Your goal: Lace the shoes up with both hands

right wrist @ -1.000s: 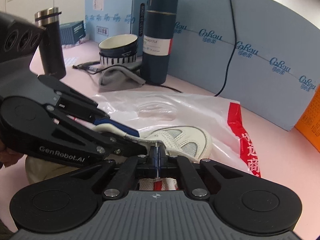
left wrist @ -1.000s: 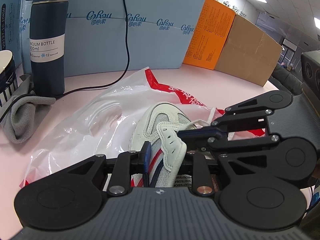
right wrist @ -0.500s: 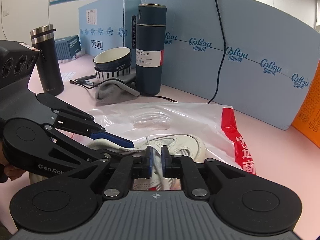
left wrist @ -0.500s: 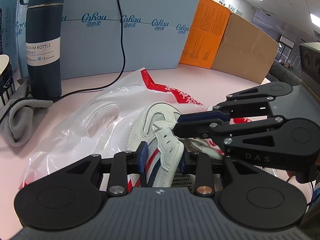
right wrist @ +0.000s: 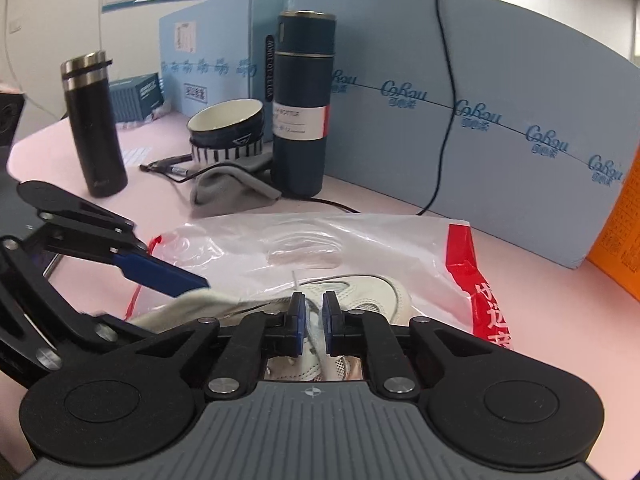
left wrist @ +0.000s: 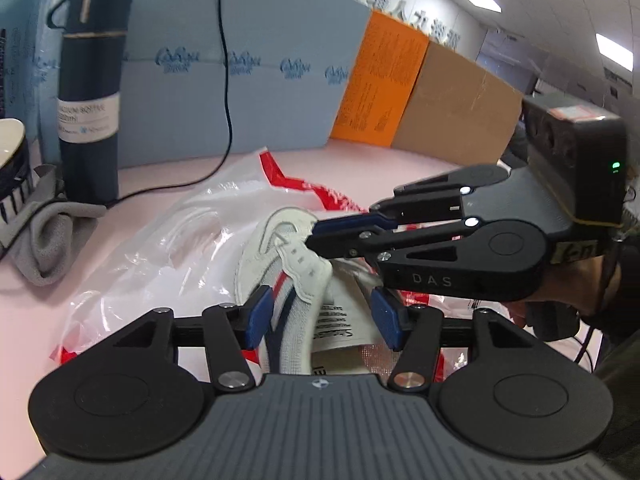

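Left gripper (left wrist: 322, 316) fingers, just widened, straddle the shoe (left wrist: 280, 264) collar without pressing. Right gripper (right wrist: 314, 322) fingers, narrowly parted, pinch the white lace (right wrist: 316, 330). The shoe lies on a plastic bag (right wrist: 360, 248) on the desk (right wrist: 540, 300).

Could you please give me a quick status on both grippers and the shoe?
Left gripper open, jaws just widened, shoe flap between, unpinched. Right gripper nearly shut around white lace, grip unclear. Plastic bag under shoe; nothing blocking.

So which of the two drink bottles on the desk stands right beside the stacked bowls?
The dark blue vacuum bottle with the white label, right beside the bowls. The black flask with the steel cap stands apart, further left.
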Demonstrator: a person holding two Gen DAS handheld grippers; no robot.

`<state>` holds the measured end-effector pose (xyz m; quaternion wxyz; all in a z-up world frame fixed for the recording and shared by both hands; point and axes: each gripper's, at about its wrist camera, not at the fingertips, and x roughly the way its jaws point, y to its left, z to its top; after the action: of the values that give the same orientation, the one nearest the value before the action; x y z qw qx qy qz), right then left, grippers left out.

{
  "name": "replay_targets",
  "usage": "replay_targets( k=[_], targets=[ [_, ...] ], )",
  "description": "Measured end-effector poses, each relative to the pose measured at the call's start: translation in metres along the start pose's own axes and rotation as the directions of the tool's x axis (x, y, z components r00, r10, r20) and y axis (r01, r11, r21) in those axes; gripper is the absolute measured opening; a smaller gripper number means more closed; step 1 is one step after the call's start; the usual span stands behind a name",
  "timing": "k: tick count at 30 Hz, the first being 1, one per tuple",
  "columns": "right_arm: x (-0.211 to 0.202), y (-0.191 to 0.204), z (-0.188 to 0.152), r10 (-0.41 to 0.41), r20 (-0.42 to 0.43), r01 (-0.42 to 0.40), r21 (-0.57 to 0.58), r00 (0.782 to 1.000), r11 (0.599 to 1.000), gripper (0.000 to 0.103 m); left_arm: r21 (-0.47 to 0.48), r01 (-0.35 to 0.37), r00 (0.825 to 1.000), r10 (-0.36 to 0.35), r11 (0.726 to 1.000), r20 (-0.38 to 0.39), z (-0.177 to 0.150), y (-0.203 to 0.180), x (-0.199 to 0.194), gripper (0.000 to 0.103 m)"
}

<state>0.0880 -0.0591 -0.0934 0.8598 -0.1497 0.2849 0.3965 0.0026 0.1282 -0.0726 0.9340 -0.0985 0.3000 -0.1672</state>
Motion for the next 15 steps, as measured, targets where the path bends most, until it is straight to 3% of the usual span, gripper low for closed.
replay_targets(
  k=[2,5,7,8,10,15],
  targets=[
    [-0.008,-0.002,-0.001,-0.002,0.004,0.002,0.012,1.0,1.0,0.024,-0.079,-0.018,0.998,0.023,0.997,0.064,0.003,0.009,-0.014,0.059],
    [-0.021,-0.005,-0.006,0.065,0.007,-0.066,0.092,0.998,0.994,0.032,-0.189,-0.057,0.992,0.077,0.98,0.098,0.012,0.022,-0.021,0.059],
    [-0.026,-0.005,-0.009,0.162,0.016,-0.162,0.165,0.987,0.973,0.034,-0.186,-0.095,0.993,0.106,0.978,0.052,0.019,0.023,-0.01,0.056],
    [-0.026,-0.004,-0.011,0.207,0.02,-0.207,0.189,0.978,0.96,0.042,-0.176,-0.105,0.993,0.113,0.979,0.037,0.022,0.022,-0.003,0.056],
    [-0.027,0.003,-0.012,0.229,0.029,-0.23,0.195,0.973,0.953,0.052,-0.176,-0.127,0.992,0.129,0.976,0.004,0.028,0.019,0.013,0.053],
    [-0.025,0.007,-0.013,0.231,0.034,-0.233,0.193,0.972,0.953,0.053,-0.244,-0.131,0.991,0.121,0.961,-0.055,0.034,0.014,0.05,0.045]
  ],
)
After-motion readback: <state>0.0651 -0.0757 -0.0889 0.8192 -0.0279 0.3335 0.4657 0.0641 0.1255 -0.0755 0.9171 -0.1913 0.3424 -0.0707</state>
